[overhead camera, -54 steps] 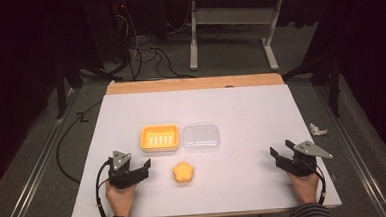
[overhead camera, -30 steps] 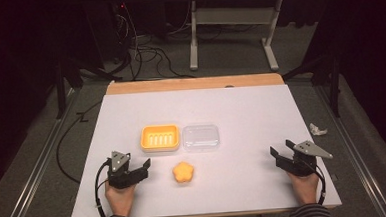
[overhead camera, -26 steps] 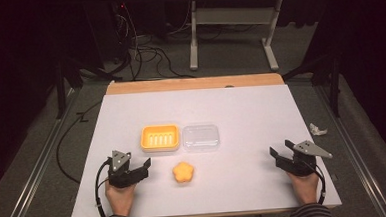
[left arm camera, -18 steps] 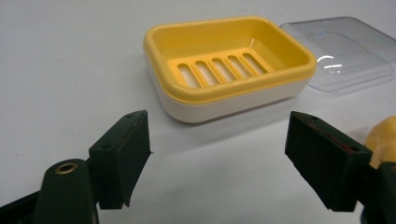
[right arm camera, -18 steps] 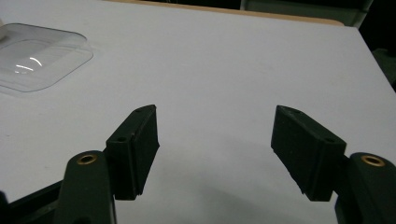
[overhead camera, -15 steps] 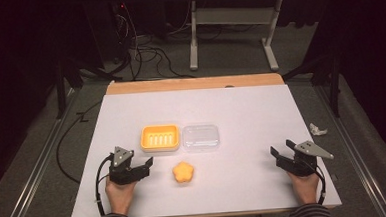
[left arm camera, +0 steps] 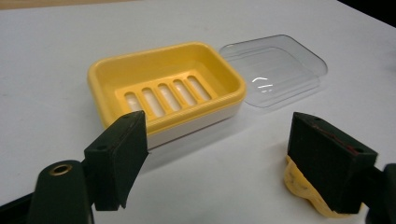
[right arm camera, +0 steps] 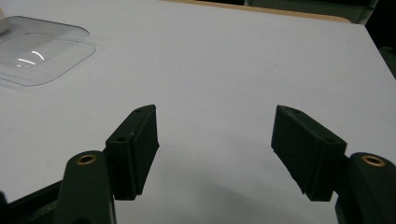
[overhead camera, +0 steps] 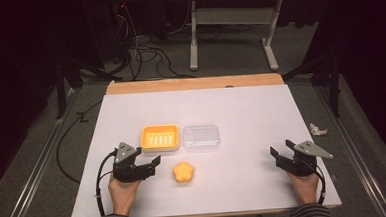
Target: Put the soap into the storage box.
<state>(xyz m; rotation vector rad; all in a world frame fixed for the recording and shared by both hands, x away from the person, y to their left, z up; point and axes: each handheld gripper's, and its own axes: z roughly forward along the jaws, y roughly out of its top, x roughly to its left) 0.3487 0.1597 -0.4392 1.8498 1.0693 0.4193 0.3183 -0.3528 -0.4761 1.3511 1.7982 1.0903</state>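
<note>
Jaws spread wide, the left gripper (overhead camera: 146,163) rests just left of an orange flower-shaped soap (overhead camera: 183,172), near a yellow soap dish (overhead camera: 159,138) and clear lid (overhead camera: 201,136); the right gripper (overhead camera: 279,156), likewise agape, holds nothing. No lettering is legible.

Table (overhead camera: 241,106) lit bright, surroundings dark, lid (right arm camera: 39,51) glare

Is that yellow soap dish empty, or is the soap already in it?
Empty. The soap dish shows its bare slotted floor; the soap lies on the table in front.
</note>
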